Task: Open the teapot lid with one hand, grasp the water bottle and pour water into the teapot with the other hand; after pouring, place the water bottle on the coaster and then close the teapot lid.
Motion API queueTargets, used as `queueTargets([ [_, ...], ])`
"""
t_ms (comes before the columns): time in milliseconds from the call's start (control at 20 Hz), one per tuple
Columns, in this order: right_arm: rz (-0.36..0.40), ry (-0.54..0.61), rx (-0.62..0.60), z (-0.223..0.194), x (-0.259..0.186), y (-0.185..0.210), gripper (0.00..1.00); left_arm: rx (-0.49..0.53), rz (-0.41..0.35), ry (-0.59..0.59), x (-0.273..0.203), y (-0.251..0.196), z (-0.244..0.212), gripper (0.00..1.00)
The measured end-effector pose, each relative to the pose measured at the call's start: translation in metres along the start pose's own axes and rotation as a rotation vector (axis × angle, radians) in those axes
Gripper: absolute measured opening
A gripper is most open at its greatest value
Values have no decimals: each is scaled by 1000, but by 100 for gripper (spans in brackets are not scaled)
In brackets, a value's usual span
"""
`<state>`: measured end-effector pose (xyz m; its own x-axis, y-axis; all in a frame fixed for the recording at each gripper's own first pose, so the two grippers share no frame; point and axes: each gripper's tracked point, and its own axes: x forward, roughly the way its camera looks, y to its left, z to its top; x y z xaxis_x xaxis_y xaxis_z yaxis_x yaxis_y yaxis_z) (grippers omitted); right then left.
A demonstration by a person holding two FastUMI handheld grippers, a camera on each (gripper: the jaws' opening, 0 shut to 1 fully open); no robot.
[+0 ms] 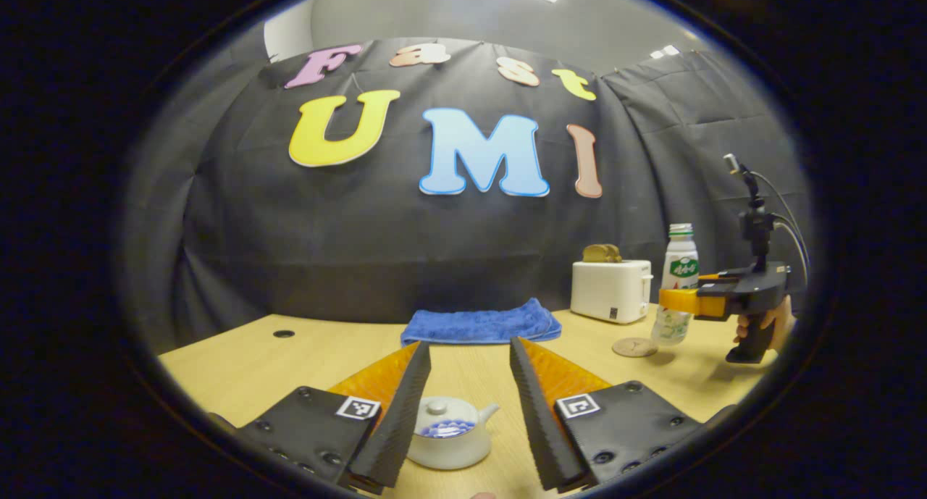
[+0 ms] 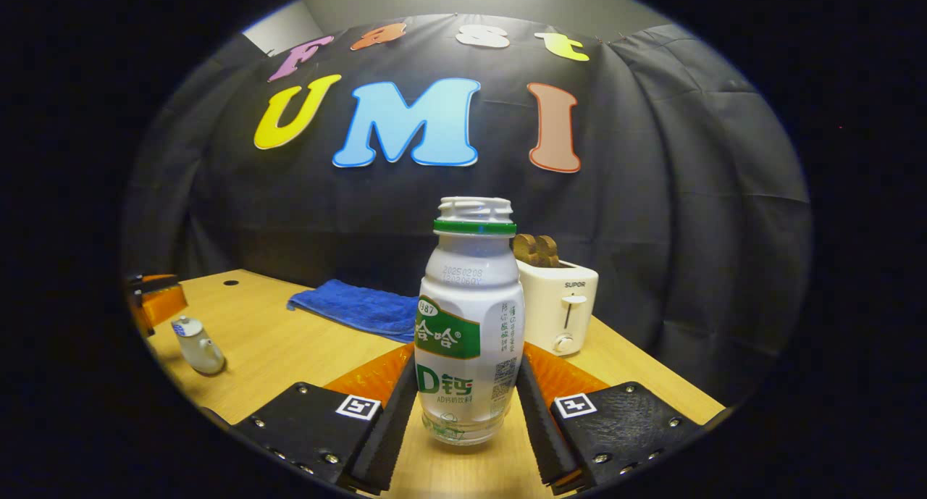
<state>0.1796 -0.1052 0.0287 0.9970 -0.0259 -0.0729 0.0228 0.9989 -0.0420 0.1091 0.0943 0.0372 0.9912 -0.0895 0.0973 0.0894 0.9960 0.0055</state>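
White bottle (image 2: 468,325) between right tool (image 2: 467,405) fingers.

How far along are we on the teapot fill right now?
Early. Nothing looks finished: the small white ceramic teapot has its lid on, with the left gripper open around it. In hand: the right gripper brackets the white plastic water bottle, upright on the wooden table; whether the fingers press is unclear. Left: lifting the lid, pouring, bottle onto the round coaster, closing.

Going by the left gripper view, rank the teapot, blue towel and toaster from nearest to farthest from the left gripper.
1. Teapot: between the left gripper fingers, lid on.
2. Blue towel: folded, straight ahead mid-table.
3. Toaster: back right by the booth wall, bread in its slot.
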Motion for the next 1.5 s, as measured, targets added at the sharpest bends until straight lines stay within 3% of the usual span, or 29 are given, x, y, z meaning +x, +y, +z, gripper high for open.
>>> queueTargets([
  [50,13,21,43,-4,8,0,72,14,-4,-32,-4,-2,9,85],
  [150,8,38,75,-8,24,-5,72,34,-12,-72,-8,-8,18,88],
  [250,-10,31,19,-7,38,-6,72,41,-36,-73,-7,-16,17,91],
  [400,-12,33,-40,-11,56,2,72,52,-42,-60,-6,-18,14,91],
  [800,-33,55,3,-27,66,0,72,56,-36,-53,-6,-17,12,91],
  [900,-45,55,-1,-26,64,-2,76,52,-39,-58,-6,-20,14,90],
  [950,-48,50,-1,-24,64,-2,86,52,-40,-61,-7,-19,14,90],
  [1100,-65,36,14,-19,61,-5,95,56,-38,-61,-8,-20,13,91],
  [1350,-34,-32,44,0,40,2,95,73,-34,-83,-9,-21,18,91],
  [1500,-70,-74,-10,15,11,-3,95,68,-39,-107,-13,-22,26,91],
])
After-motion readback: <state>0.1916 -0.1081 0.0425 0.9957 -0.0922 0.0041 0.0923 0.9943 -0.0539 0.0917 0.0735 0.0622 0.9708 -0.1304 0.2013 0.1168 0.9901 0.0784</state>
